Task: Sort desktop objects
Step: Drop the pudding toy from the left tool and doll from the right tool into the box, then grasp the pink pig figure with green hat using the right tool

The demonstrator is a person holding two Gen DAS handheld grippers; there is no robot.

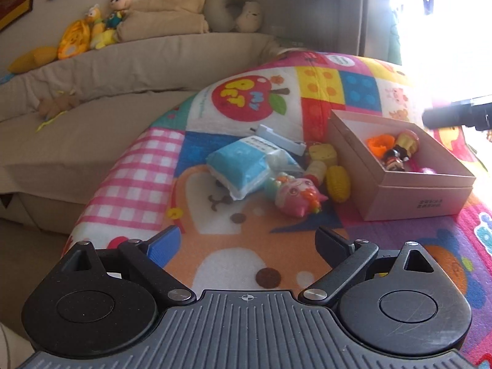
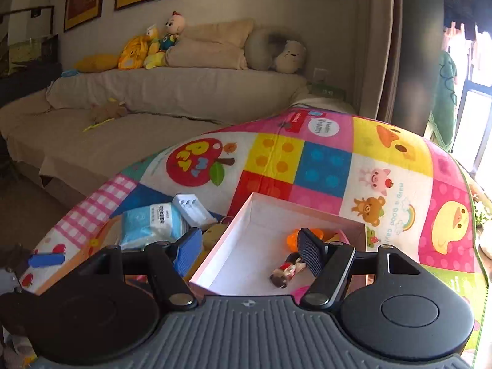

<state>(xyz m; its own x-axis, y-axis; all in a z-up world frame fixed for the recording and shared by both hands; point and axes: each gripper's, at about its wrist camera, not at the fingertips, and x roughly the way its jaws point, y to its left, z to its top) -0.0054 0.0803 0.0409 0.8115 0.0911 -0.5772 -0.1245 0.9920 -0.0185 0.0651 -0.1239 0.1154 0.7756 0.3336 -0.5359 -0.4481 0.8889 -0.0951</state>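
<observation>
Desktop objects lie in a loose heap on the patchwork play mat (image 1: 246,258), just left of the pink cardboard box (image 1: 415,196): blue tissue pack (image 1: 238,166), pink squeaky figure (image 1: 296,195), yellow corn toy (image 1: 337,183), yellow cheese block (image 1: 323,153), white plastic case (image 1: 278,138). Already inside the box — an orange toy (image 1: 380,145) and a small doll (image 1: 399,150).

Left gripper (image 1: 247,243): fingers spread wide, nothing held, hovering short of the heap. Right gripper (image 2: 249,252): fingers likewise spread and empty, poised over the near rim of the box with the doll below.

Handling, as a judgement:
- Tissue pack: soft, light, slick film. Pinch across the narrow side; expect sag.
- Pink figure: hollow and springy by the look of it. Grip at the waist of the body, not the protruding ears.
- Corn and cheese: small, stiff, rounded; likely to roll or squirt out. Close squarely across the short axis.
- White case: rigid, thin, partly under the pack; take last.

Clearance: bare mat between left gripper and heap, approach unobstructed. Heap touching or nearly touching the box wall on the right — avoid nudging it. Mat edge drops off to the left toward the sofa (image 1: 92,117). Box floor largely free on the left side.
</observation>
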